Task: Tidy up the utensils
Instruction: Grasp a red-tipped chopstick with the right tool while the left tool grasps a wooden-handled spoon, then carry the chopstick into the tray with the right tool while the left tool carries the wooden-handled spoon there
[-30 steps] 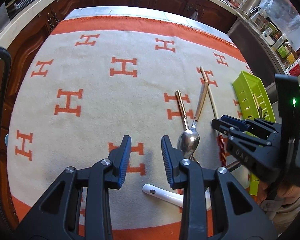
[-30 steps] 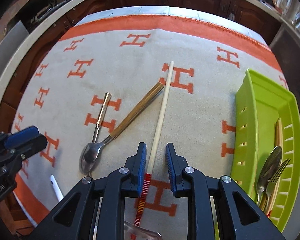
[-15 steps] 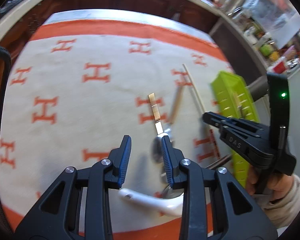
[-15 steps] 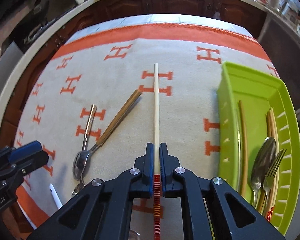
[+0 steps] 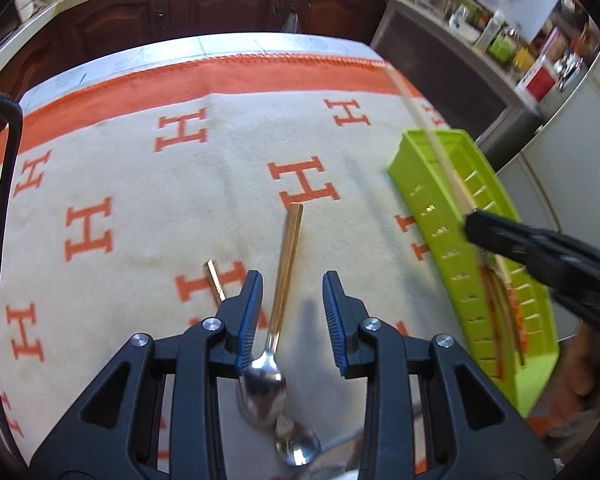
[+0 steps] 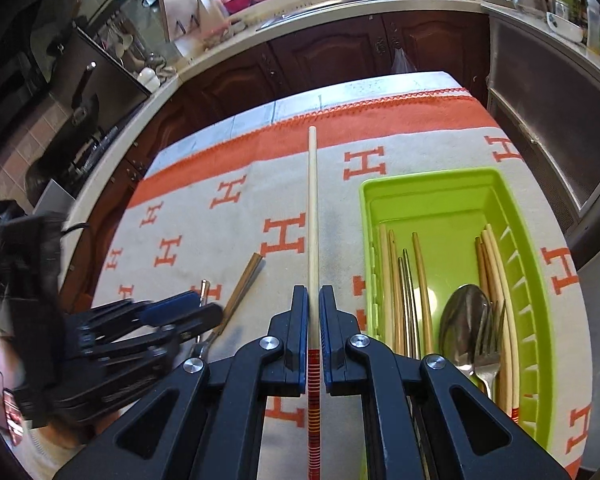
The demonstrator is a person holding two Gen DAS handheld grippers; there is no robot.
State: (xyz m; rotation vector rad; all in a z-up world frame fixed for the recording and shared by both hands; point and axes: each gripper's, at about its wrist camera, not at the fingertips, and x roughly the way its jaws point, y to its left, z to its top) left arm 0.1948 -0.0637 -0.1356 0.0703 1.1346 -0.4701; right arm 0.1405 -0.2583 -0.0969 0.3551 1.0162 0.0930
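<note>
Chopstick [image 6: 313, 216], pale wood, red-striped end, clamped by right hand-held gripper [image 6: 313, 340]

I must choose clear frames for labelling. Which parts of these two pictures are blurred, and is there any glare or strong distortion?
Left wrist view: the right gripper and its chopstick are motion-smeared; the gold-handled spoon is sharp, its bowl glaring. Right wrist view: the left gripper is blurred; the chopstick and green tray are sharp. Fisheye bends the counter edges in both.
</note>
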